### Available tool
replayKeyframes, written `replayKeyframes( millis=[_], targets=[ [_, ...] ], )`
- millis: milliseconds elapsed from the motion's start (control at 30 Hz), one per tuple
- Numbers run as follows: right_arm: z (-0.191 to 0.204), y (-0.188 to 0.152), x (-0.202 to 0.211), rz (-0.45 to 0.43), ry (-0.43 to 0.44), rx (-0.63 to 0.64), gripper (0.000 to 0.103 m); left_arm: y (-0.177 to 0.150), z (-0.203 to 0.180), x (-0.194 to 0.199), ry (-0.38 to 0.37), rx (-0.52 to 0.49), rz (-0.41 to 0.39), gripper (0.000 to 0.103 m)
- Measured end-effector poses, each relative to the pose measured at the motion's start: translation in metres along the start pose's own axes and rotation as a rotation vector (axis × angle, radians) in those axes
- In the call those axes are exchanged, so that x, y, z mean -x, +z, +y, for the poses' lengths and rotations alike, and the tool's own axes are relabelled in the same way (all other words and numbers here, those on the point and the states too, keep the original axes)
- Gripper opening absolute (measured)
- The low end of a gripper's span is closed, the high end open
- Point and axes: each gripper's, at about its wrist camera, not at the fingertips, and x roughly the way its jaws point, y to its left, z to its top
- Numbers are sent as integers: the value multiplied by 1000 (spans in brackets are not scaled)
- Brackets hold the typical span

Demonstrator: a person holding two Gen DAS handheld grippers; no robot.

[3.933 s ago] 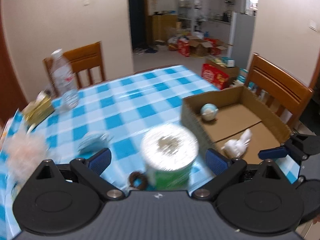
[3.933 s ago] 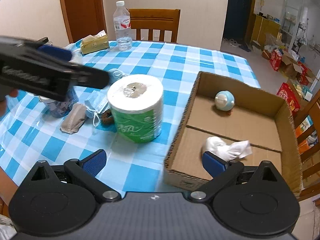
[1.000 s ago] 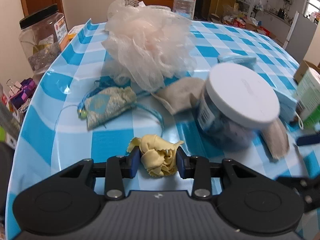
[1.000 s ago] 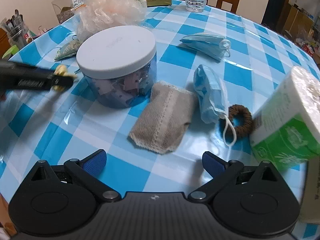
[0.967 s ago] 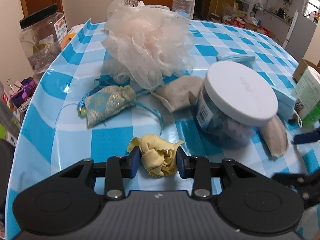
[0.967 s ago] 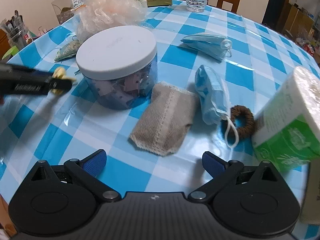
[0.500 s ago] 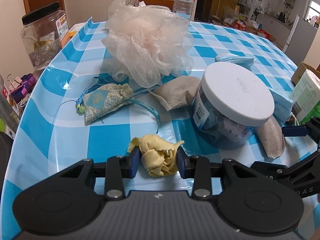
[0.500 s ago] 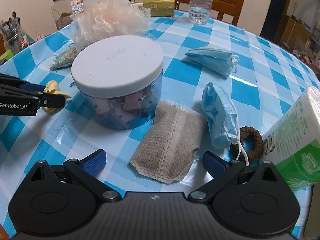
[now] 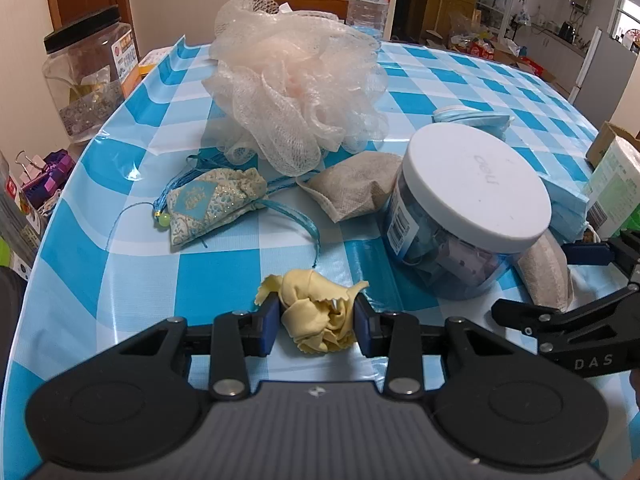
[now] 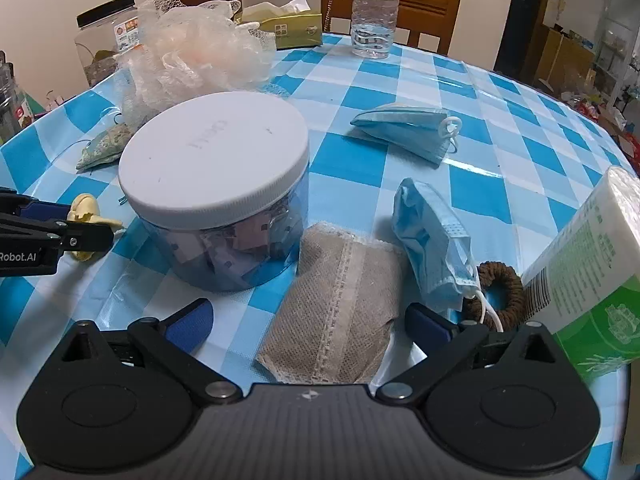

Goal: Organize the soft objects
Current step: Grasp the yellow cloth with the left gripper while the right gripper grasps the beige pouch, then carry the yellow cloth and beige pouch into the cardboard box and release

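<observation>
My left gripper (image 9: pixel 316 322) is shut on a crumpled yellow cloth (image 9: pixel 316 316) just above the blue checked tablecloth; the cloth (image 10: pixel 86 210) shows at the left of the right wrist view too. My right gripper (image 10: pixel 306 318) stands open over a beige woven pouch (image 10: pixel 340 300), whose near end lies between the two blue pads without touching them. Other soft things lie around: a peach mesh bath puff (image 9: pixel 296 92), a patterned sachet (image 9: pixel 212 204) with blue cords, a second beige pouch (image 9: pixel 356 190), two blue face masks (image 10: pixel 432 240) (image 10: pixel 404 128) and a brown hair tie (image 10: pixel 500 292).
A clear jar with a white lid (image 10: pixel 216 192) stands between the two grippers. A green-wrapped paper roll (image 10: pixel 588 268) leans at the right. A water bottle (image 10: pixel 376 12), a tissue box (image 10: pixel 288 28) and a black-lidded jar (image 9: pixel 88 76) stand at the far edge, by a wooden chair.
My right gripper has moved closer and lower over the beige pouch, which now reaches between its pads. The left gripper has kept still with the yellow cloth in it.
</observation>
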Motion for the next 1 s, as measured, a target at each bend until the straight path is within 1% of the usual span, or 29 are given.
replayKeyframes(
  millis=[100, 167, 200, 267, 300, 367, 467, 600, 667, 800, 833, 933, 1000],
  targets=[
    [-2, -1, 1, 0, 4, 0, 93, 0, 0, 0, 1, 4, 0, 37],
    [-4, -2, 5, -6, -6, -8, 82, 1, 0, 0, 3, 3, 1, 37],
    [-6, -3, 7, -11, -12, -16, 80, 1, -1, 0, 5, 2, 1, 37],
    [-9, -2, 9, -14, -29, -32, 69, 1, -1, 0, 8, -1, 3, 37],
    [-10, -1, 9, -14, -36, -34, 65, 1, -2, 0, 8, -3, 4, 37],
    [-10, 0, 10, -15, -39, -36, 53, 1, -2, 0, 7, -4, 6, 36],
    [-9, 1, 13, -4, -35, -19, 46, 1, -4, 1, -1, -14, 10, 36],
    [-9, -5, 21, 21, -8, 4, 46, 0, -5, 4, -1, -17, 8, 38],
    [-10, -9, 25, 34, 13, 8, 52, 0, -4, 3, 13, -16, 4, 40],
    [-12, -12, 27, 29, 12, -11, 58, 1, -3, -1, 24, -10, 5, 47],
    [-13, -11, 25, 30, 13, -23, 61, 1, -3, -2, 26, -12, 3, 47],
    [-13, -10, 22, 13, 7, -36, 62, 1, -3, -3, 31, -17, -1, 47],
    [-10, -8, 20, 10, -6, -30, 61, 1, -3, -3, 29, -13, 0, 42]
  ],
)
